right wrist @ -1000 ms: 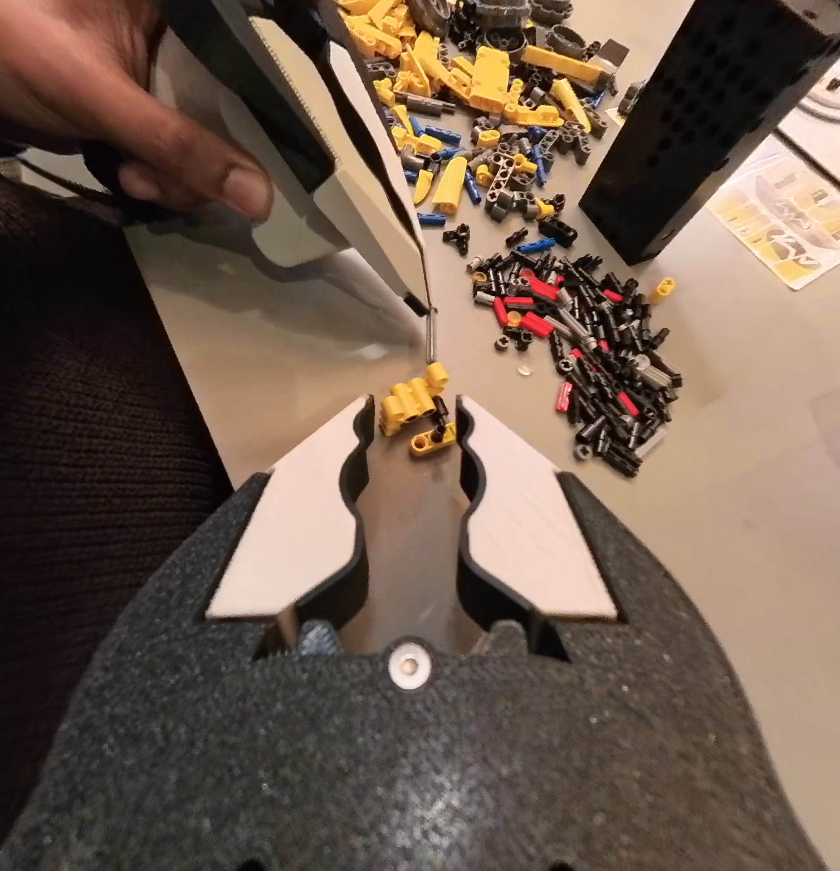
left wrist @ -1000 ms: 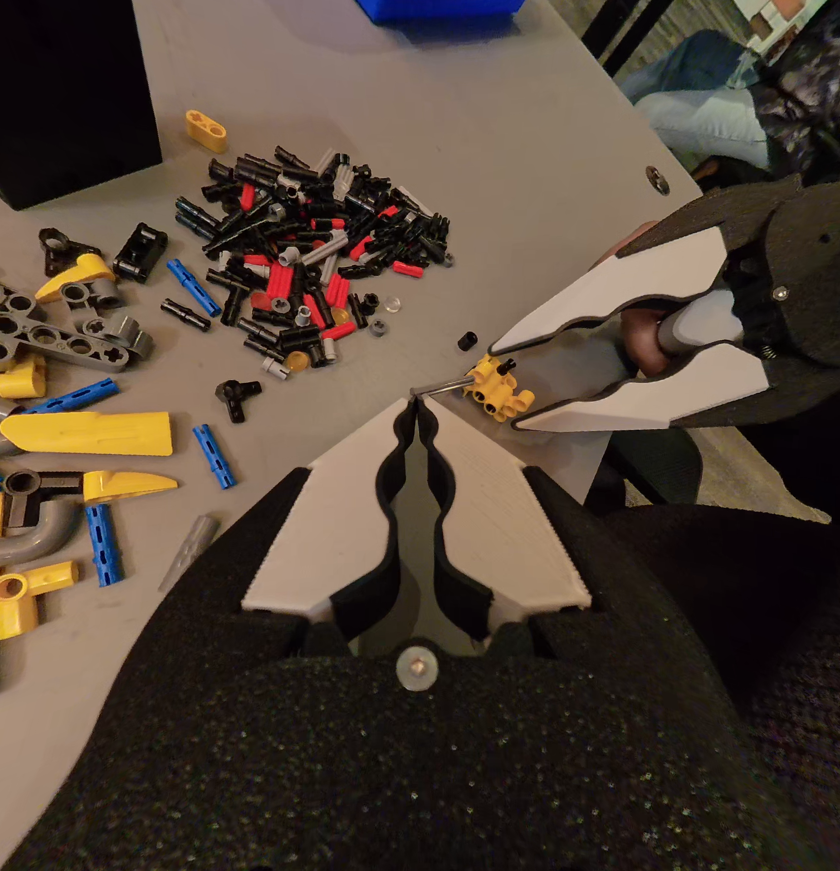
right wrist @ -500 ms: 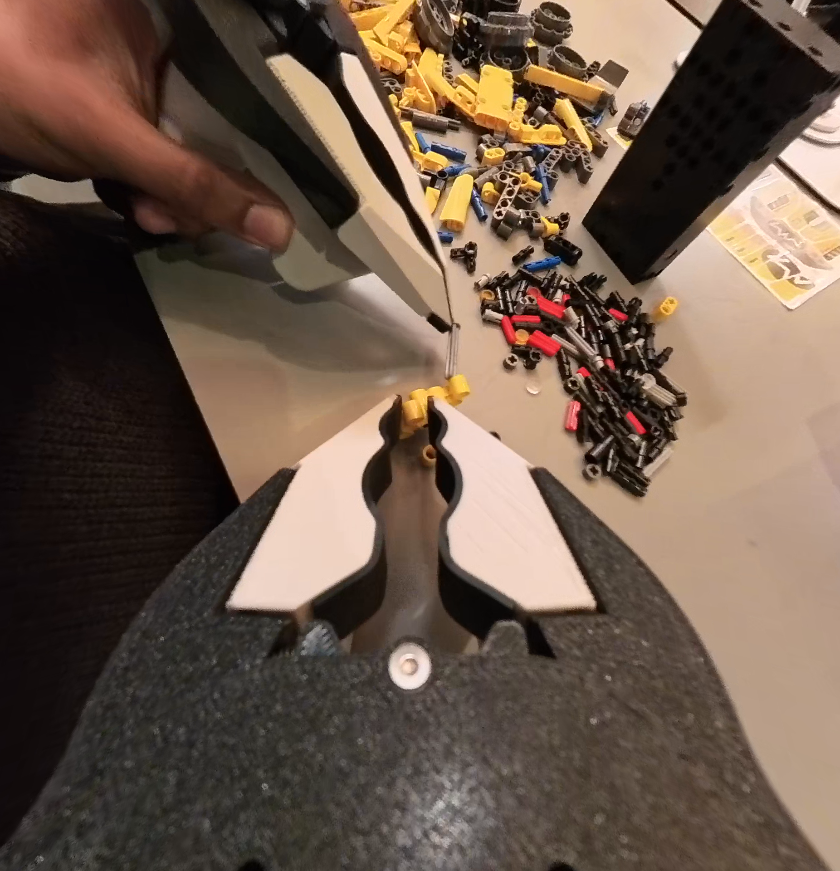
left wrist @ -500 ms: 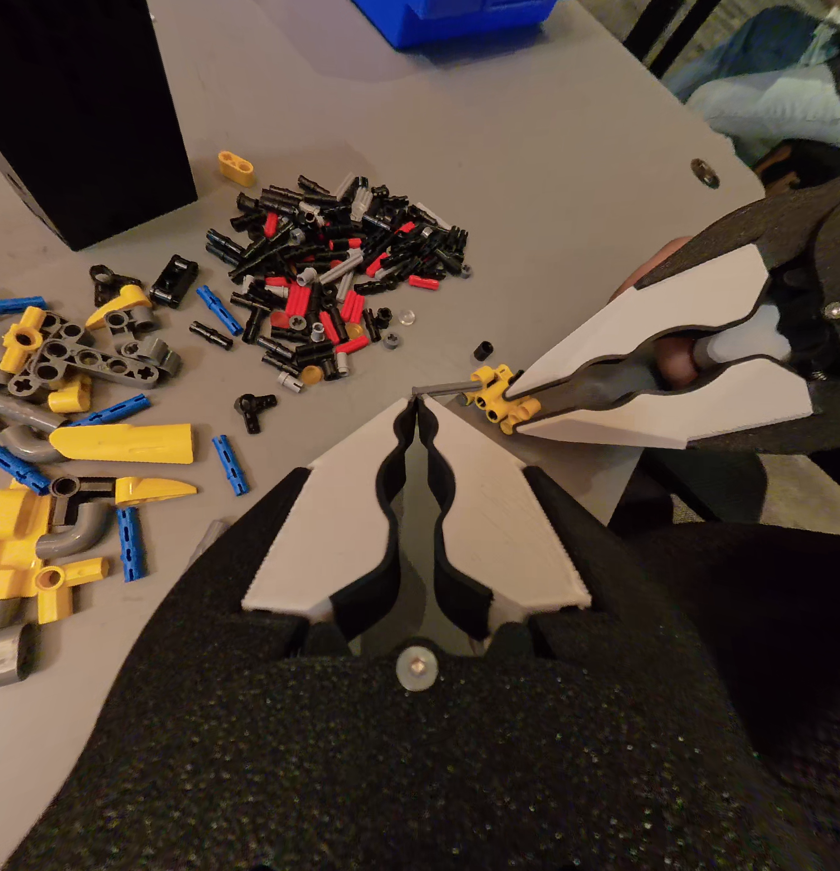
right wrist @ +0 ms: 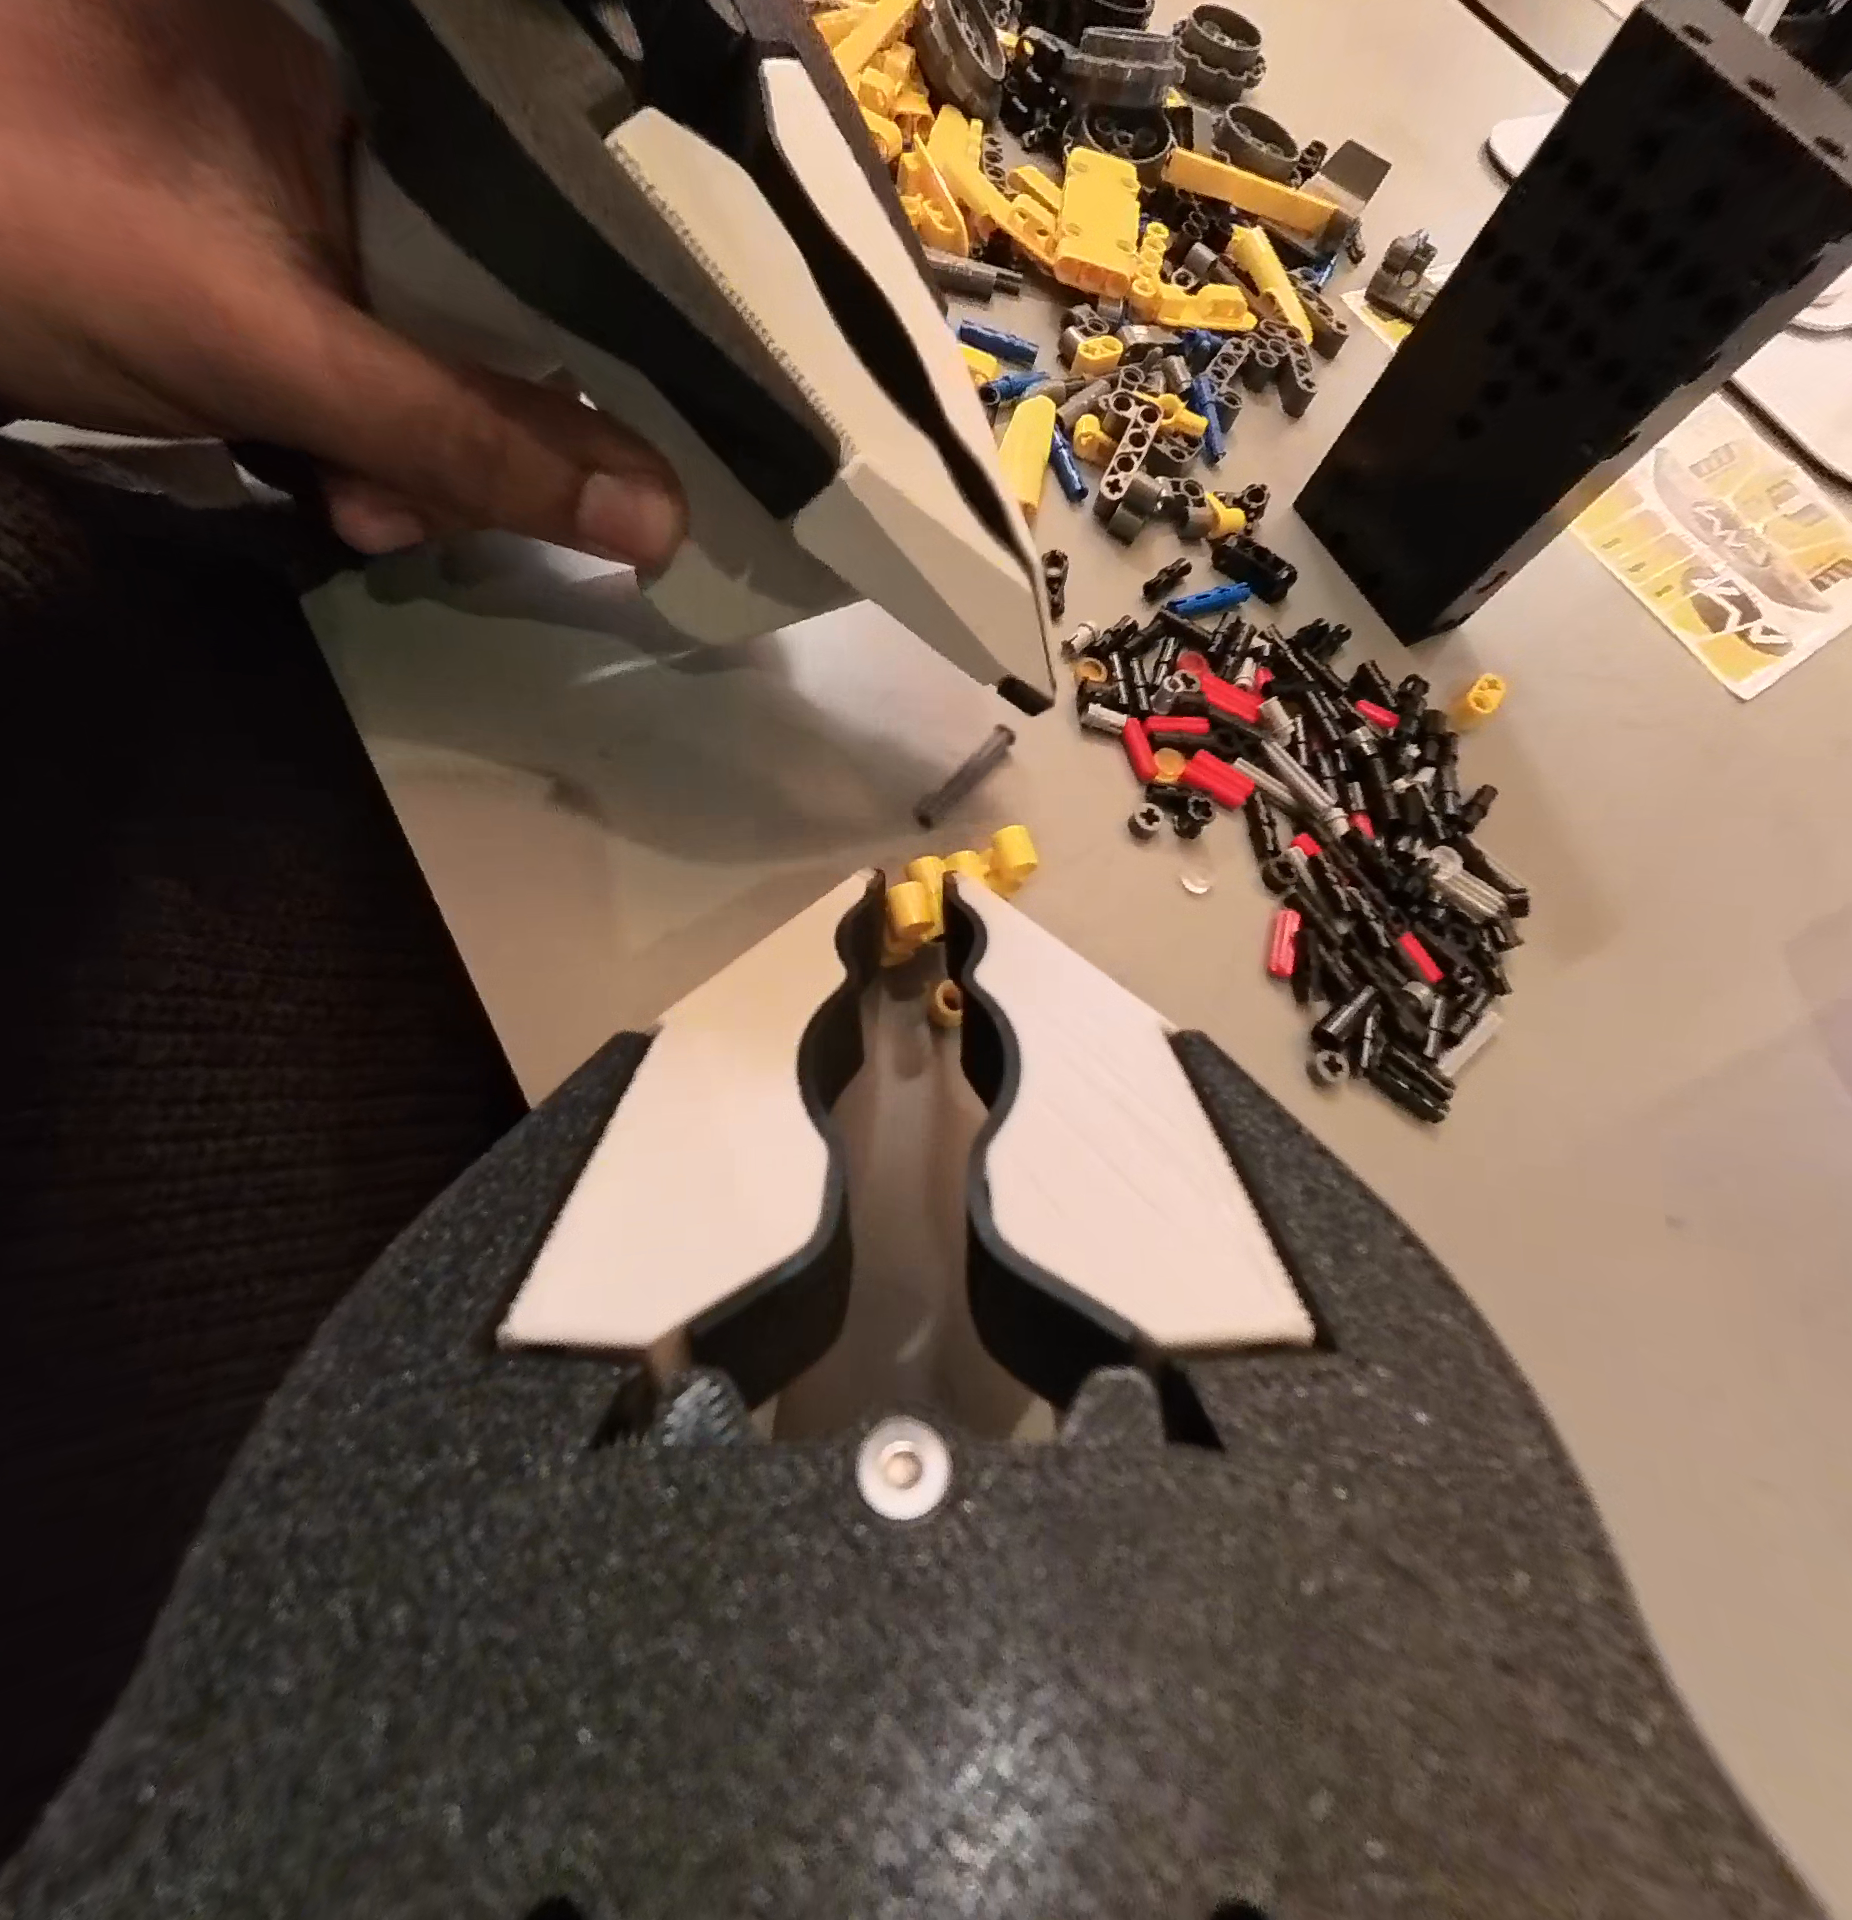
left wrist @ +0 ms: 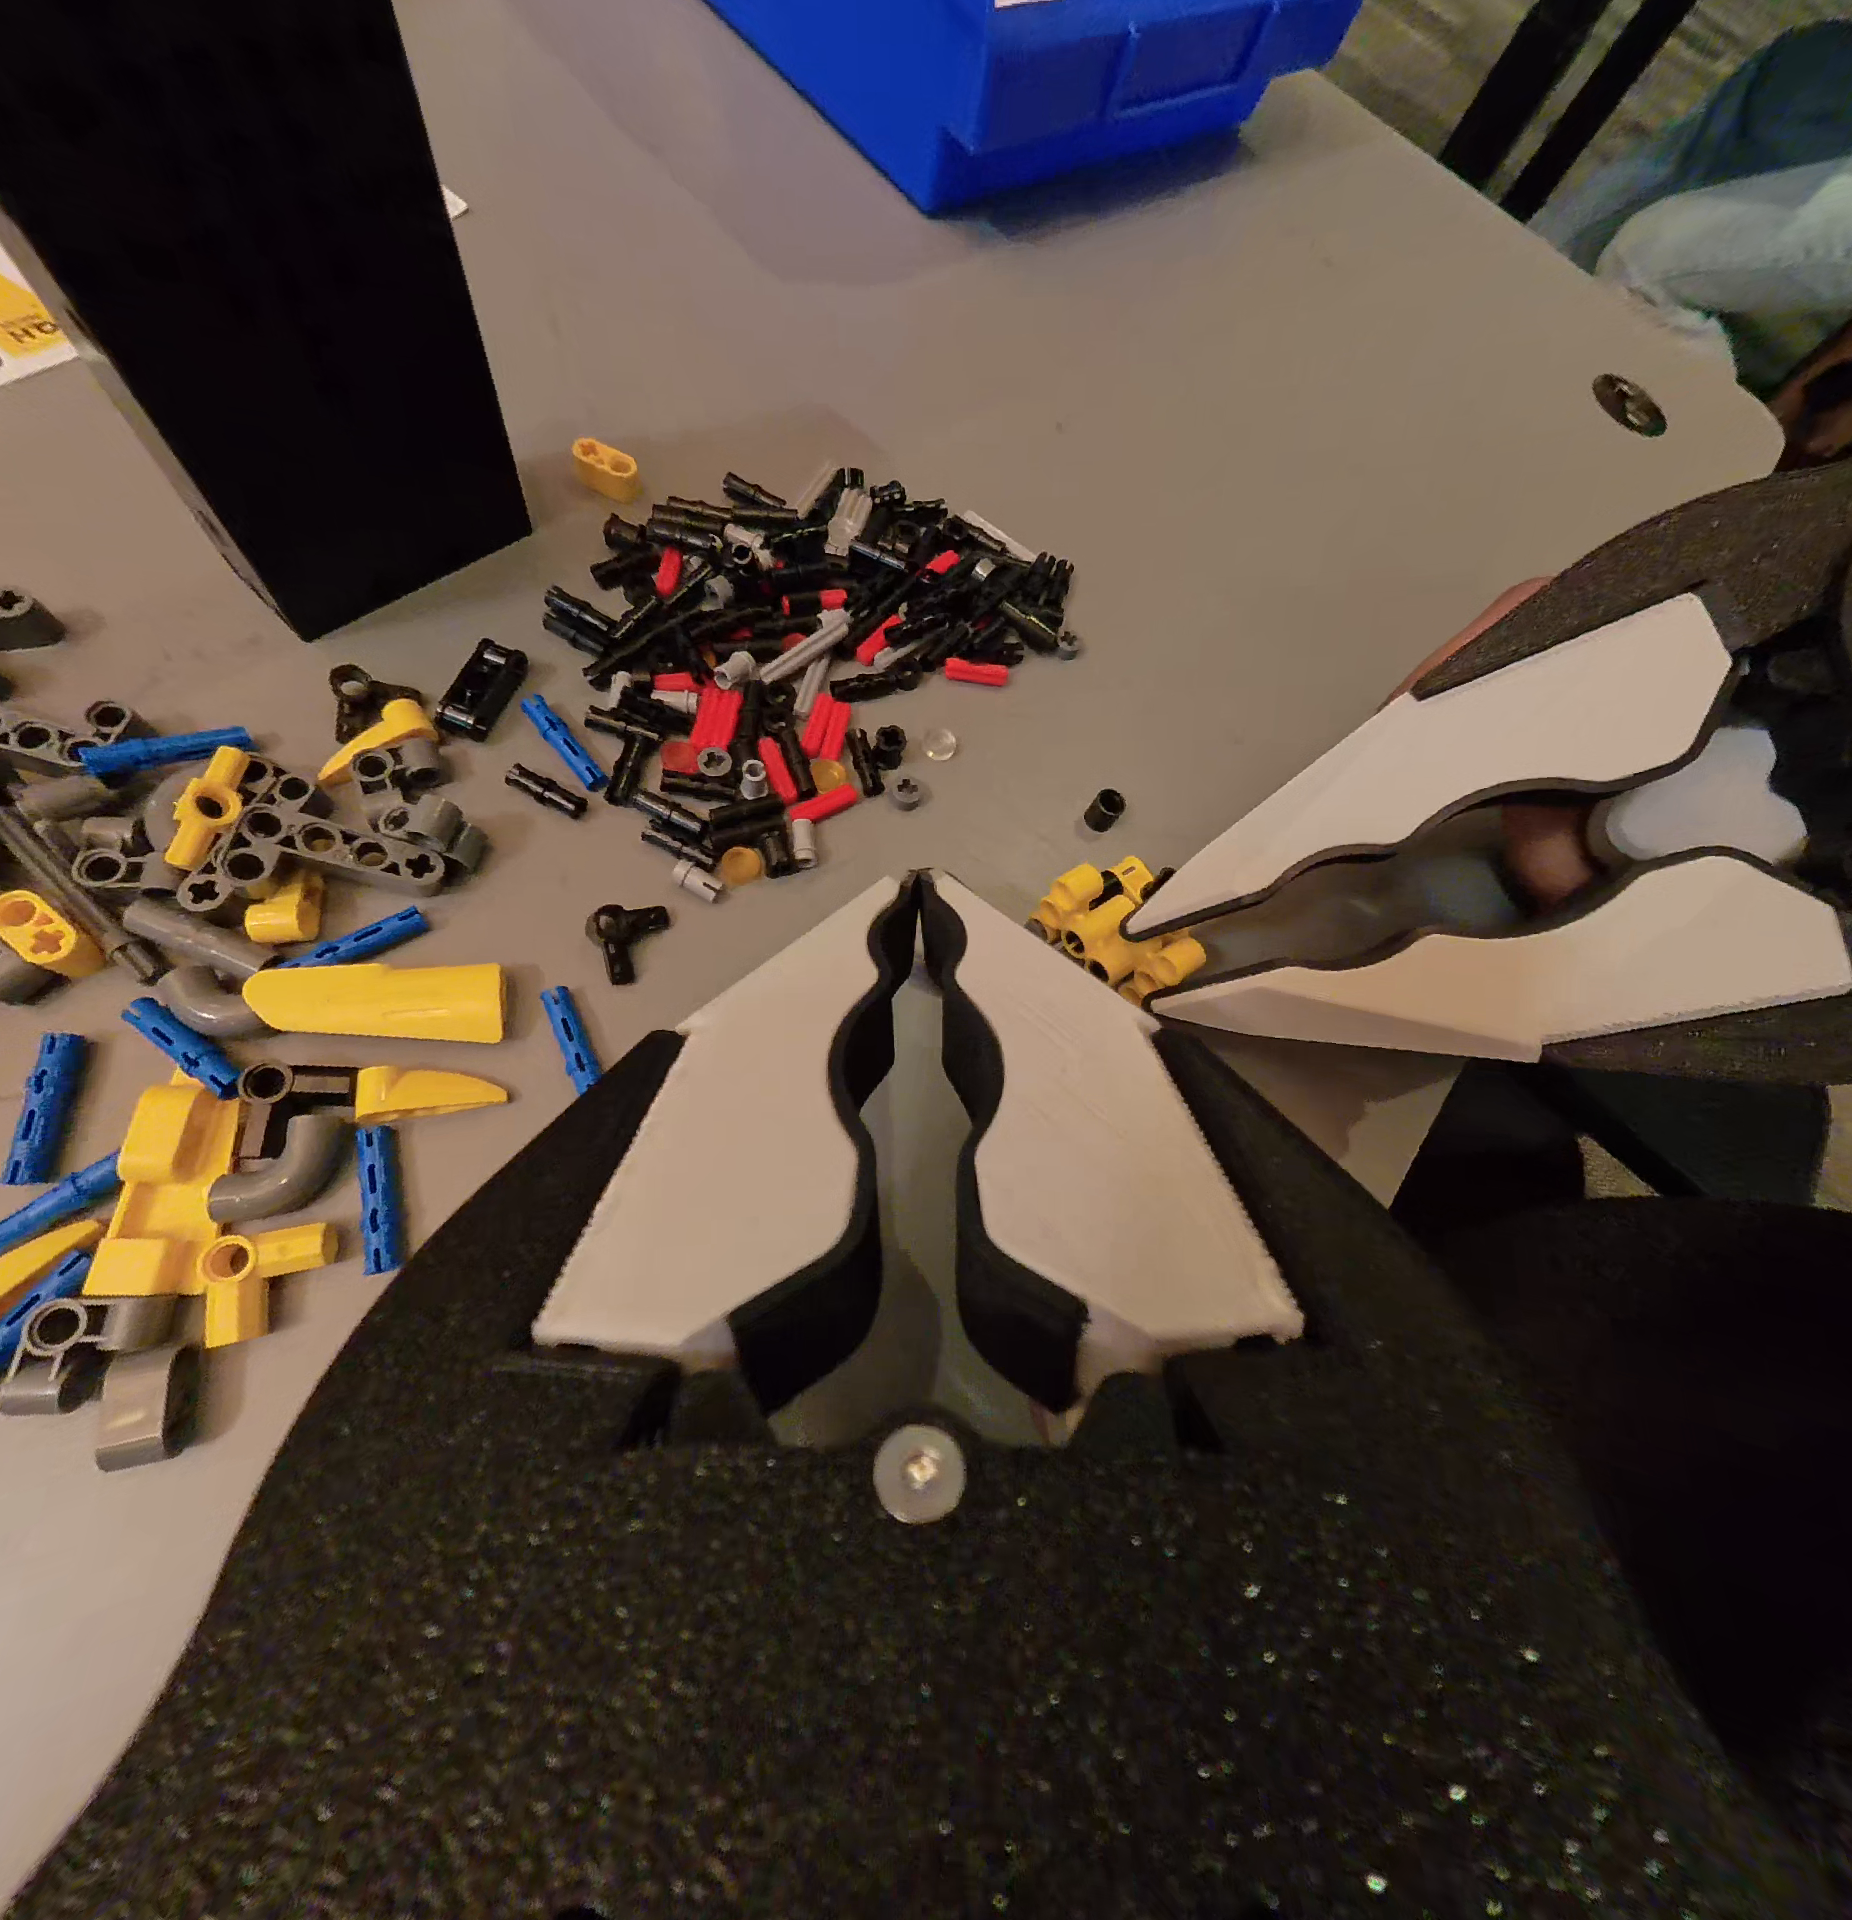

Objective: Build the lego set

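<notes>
My right gripper [right wrist: 911,883] is shut on a small yellow connector assembly [right wrist: 1010,852] and holds it just over the grey table [right wrist: 1628,1247] near its front edge. It shows at the right of the left wrist view [left wrist: 1142,966], still on the assembly [left wrist: 1088,914]. My left gripper [left wrist: 917,881] is shut with nothing visible between its tips. In the right wrist view its tips [right wrist: 1031,691] hang just above a dark grey axle [right wrist: 963,774], which sits apart from them, between them and the assembly. A hand [right wrist: 278,312] holds that gripper.
A pile of black, red and grey pins [left wrist: 797,665] lies just beyond the grippers. A black perforated block [left wrist: 226,260] stands behind it. Yellow, grey and blue parts [left wrist: 226,1039] spread to the left. A blue bin [left wrist: 1057,83] sits at the back. A leaflet [right wrist: 1722,551] lies beside the block. There is about 5 cm between the tips of the two grippers. The black perforated block [left wrist: 226,260] is about 15 cm from my left fingertips. Look for it in the right wrist view [right wrist: 1526,314] too.
My right gripper closed on the yellow assembly. The grey axle, held in my left gripper's tips against the assembly before, is now out of them and tilted away. Both grippers drew back a little.
</notes>
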